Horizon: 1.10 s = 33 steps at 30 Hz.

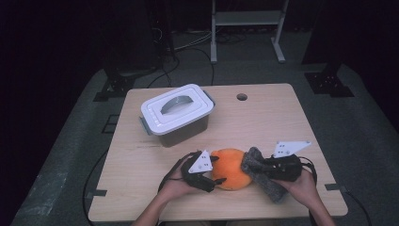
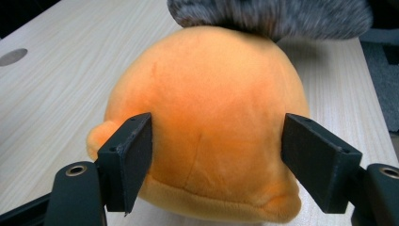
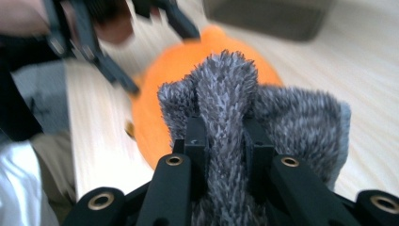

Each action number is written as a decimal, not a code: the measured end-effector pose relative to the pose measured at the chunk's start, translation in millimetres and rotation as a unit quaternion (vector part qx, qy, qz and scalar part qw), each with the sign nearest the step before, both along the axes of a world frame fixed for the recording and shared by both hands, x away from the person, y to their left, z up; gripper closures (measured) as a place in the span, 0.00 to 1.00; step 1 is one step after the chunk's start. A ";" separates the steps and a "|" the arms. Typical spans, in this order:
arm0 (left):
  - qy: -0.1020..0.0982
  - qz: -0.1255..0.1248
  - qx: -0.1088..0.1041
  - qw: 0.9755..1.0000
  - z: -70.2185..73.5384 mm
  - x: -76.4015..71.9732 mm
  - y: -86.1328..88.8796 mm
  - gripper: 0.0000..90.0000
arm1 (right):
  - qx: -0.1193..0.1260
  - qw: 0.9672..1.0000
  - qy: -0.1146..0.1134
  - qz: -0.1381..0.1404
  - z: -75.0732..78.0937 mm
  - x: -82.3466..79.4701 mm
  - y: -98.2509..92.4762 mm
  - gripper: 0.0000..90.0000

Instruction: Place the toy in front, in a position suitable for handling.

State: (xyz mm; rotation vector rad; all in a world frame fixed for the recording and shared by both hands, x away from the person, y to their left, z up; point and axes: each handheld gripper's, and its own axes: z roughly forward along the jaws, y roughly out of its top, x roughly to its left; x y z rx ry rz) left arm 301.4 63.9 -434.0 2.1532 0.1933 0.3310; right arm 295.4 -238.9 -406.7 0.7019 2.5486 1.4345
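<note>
Left gripper point(image 2: 216, 155) clamping orange plush toy point(image 2: 202, 127) near table point(image 1: 263, 117) front edge; right gripper point(image 3: 225, 141) pinching grey fuzzy cloth point(image 3: 263, 113) against it. Wiping underway, unfinished.

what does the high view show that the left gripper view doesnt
High view alone: the white lidded box at the table's far left, the right gripper shut on the grey fuzzy cloth, and both of the person's hands. Left gripper view alone: a close look at the left gripper with a jaw pressed into each side of the orange plush toy. Both: the toy, the cloth lying against it, the wooden table and its round hole.
</note>
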 end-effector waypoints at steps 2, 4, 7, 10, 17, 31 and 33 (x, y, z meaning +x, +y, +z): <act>-0.001 0.000 0.002 1.000 0.4 0.2 0.2 0.29 | 0.007 1.000 -0.008 0.003 4.5 -0.8 3.6 0.84; 0.001 -0.001 0.004 1.000 0.0 0.8 1.7 0.29 | -0.006 1.000 -0.011 0.009 2.6 0.5 10.1 0.84; 0.008 0.000 0.001 1.000 -1.0 2.2 4.5 0.29 | -0.009 1.000 -0.005 0.012 -3.2 1.7 10.7 0.84; 0.009 0.001 -0.001 1.000 -1.5 2.2 5.1 0.29 | -0.008 1.000 0.010 0.004 -7.8 4.7 -0.5 0.84; 0.011 -0.001 0.001 1.000 -1.6 2.4 5.1 0.29 | 0.007 1.000 0.005 -0.008 -2.9 4.4 -6.8 0.84; 0.002 -0.012 -0.016 1.000 7.5 -1.9 6.3 0.33 | -0.021 0.999 0.006 0.049 -8.5 -8.2 12.7 0.83; 0.005 -0.016 -0.015 1.000 4.9 -2.8 5.3 0.33 | -0.019 0.998 0.016 0.055 -8.3 -7.2 5.3 0.83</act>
